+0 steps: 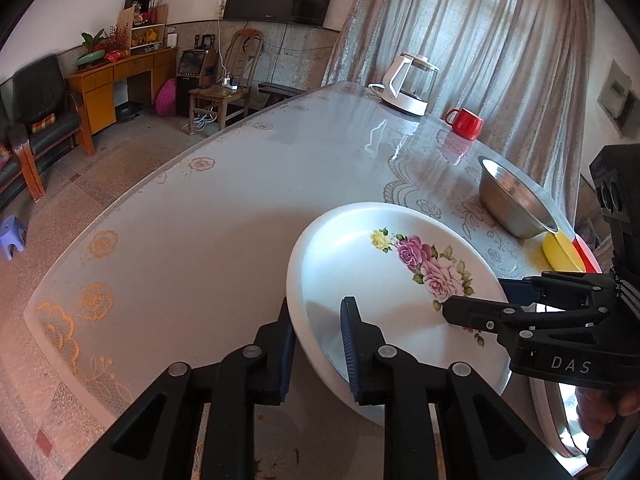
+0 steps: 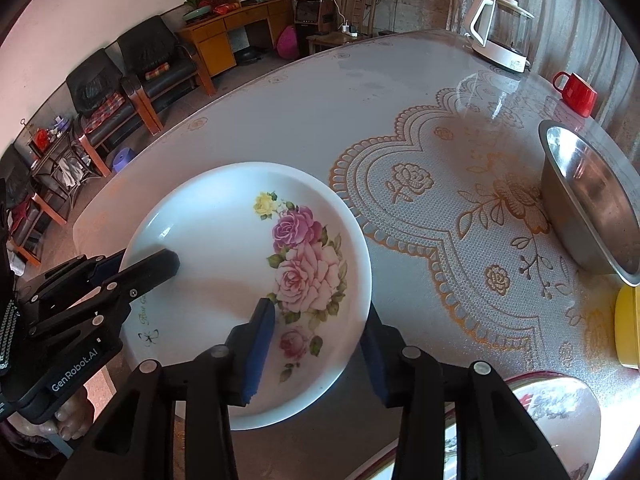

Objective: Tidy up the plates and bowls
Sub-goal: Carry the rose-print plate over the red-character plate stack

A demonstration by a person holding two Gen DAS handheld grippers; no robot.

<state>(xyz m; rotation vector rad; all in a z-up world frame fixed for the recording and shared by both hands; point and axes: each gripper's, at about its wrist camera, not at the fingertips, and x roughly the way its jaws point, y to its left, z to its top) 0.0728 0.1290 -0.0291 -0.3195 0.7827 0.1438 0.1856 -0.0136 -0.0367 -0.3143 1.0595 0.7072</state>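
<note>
Table (image 2: pixel 288 92), lace cloth. Rose plate (image 2: pixel 224 240) near its front edge, steel bowl (image 2: pixel 592 200) well to its right. Left claw (image 1: pixel 318 338) clamped on plate's left rim, right claw (image 2: pixel 320 344) clamped on its near-right rim, one pad inside, one outside.

The left gripper (image 1: pixel 318 344) straddles the near rim of a white round plate with pink and yellow roses (image 1: pixel 384 276), one blue-padded finger (image 1: pixel 352 344) inside the rim and the other outside, both against it. To its right, the right gripper (image 1: pixel 480 300) holds the plate's opposite edge. Beyond that stand a steel bowl (image 1: pixel 516 204), a yellow dish (image 1: pixel 560 252) and, farther off, a red mug (image 1: pixel 466 123).
</note>
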